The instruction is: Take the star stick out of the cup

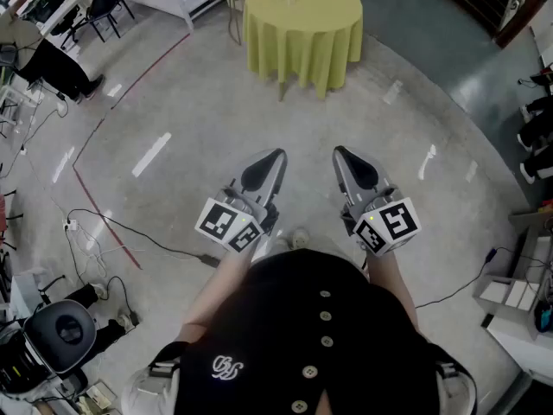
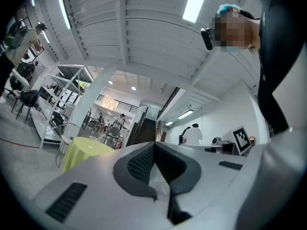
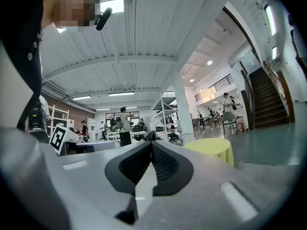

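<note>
Both tools are clenched with nothing in them. The left tool (image 2: 154, 143) has its dark ribbed pads (image 2: 139, 164) meeting at the tips, and the right tool (image 3: 152, 143) looks the same in its own view.

In the head view we see them side by side, not touching, out in front of a black buttoned top (image 1: 302, 335) with the forearms tucked close. Both aim ahead at the round surface (image 1: 302, 46) under a yellow-green cloth. The right one sits about level and the left tips up a touch. Each has its marker cube (image 1: 229, 225) at the hand end.

For writing, all we get is a curly white logo (image 1: 226, 367) stitched on the top, which we can't read, plus a black-and-white square marker (image 2: 242, 139) off to the side in each gripper view.

Star stick and cup: we can't tell where they are, because the top of the surface is too small and washed out.

Only the head view gives us the grey floor (image 1: 216, 128), red line (image 1: 104, 119) and cables (image 1: 130, 232). Only the gripper views show the white ceiling (image 2: 144, 42), a staircase (image 3: 268, 99) and people (image 3: 124, 126) in the back.
</note>
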Demonstrator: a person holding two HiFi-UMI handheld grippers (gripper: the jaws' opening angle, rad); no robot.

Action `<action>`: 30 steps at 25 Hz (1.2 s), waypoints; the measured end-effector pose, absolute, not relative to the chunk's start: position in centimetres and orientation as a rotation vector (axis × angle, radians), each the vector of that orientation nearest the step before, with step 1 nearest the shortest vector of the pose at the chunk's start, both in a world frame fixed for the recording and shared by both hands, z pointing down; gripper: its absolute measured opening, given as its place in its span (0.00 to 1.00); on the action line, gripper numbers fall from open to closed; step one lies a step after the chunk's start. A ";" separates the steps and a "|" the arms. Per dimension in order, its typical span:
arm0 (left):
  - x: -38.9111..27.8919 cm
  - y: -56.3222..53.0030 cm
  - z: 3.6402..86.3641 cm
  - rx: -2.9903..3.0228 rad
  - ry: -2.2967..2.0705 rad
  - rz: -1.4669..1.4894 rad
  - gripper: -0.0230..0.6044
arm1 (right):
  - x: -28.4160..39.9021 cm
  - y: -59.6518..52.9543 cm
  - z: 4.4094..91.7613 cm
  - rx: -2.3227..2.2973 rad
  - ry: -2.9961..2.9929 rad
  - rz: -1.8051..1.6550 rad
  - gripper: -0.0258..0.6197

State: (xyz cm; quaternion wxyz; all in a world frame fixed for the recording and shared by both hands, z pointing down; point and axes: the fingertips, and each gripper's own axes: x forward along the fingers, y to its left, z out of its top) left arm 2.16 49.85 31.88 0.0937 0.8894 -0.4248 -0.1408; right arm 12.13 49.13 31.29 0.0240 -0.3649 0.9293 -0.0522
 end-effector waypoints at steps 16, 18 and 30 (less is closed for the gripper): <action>3.4 48.0 31.6 2.646 -1.243 -0.482 0.06 | 11.0 47.6 32.0 -1.027 2.961 -0.117 0.04; 3.6 47.9 31.6 2.654 -1.239 -0.479 0.06 | 11.1 47.5 31.8 -1.007 2.966 -0.107 0.04; 6.3 46.0 31.1 2.693 -1.216 -0.479 0.06 | 14.3 45.2 31.5 -0.978 2.939 -0.157 0.04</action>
